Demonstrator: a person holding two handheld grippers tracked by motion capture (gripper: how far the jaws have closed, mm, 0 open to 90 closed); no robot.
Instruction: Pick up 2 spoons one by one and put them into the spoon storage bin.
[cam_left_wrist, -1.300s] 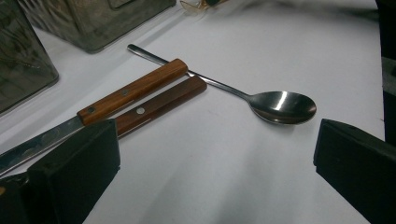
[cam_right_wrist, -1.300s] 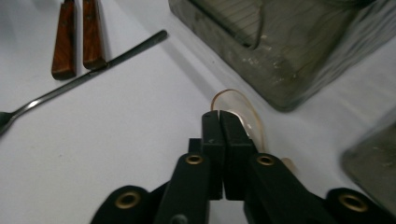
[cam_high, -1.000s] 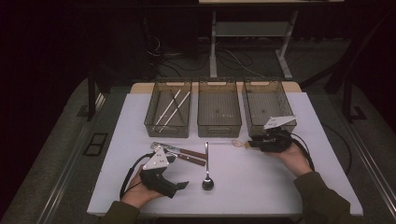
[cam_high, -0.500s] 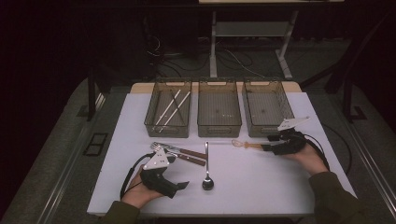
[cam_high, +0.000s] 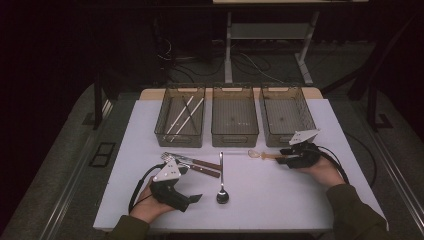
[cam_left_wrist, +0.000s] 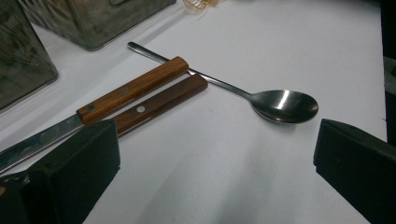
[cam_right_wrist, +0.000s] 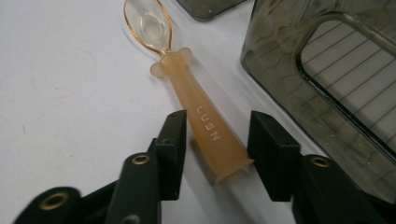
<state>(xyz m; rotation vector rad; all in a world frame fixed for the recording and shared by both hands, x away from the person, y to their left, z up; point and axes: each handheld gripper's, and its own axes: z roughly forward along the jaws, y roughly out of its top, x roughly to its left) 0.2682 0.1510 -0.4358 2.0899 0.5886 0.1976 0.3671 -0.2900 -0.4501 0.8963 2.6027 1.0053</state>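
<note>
**Right gripper straddles the amber spoon's handle**

The white table (cam_high: 310, 200) carries three smoky plastic bins (cam_high: 235, 116) along its far edge; every place below is given from the right-hand bin (cam_high: 286, 112).

Just in front of that bin's near wall, the right gripper (cam_right_wrist: 215, 140) sits low over the table, lower and closer to the surface than a second ago. Its jaws have just been closing and stand partly open on either side of the amber plastic spoon (cam_right_wrist: 196, 109). The left pad is at the handle's edge; a gap shows on the right, so there is no firm grip yet. The spoon lies flat, its clear bowl pointing toward the middle bin.

Well to the left of the right-hand bin, the left gripper (cam_left_wrist: 215, 154) rests in place as before, jaws wide apart, holding nothing. Ahead of it lie two wooden-handled knives (cam_left_wrist: 135, 95) and a metal spoon (cam_left_wrist: 280, 105).
</note>
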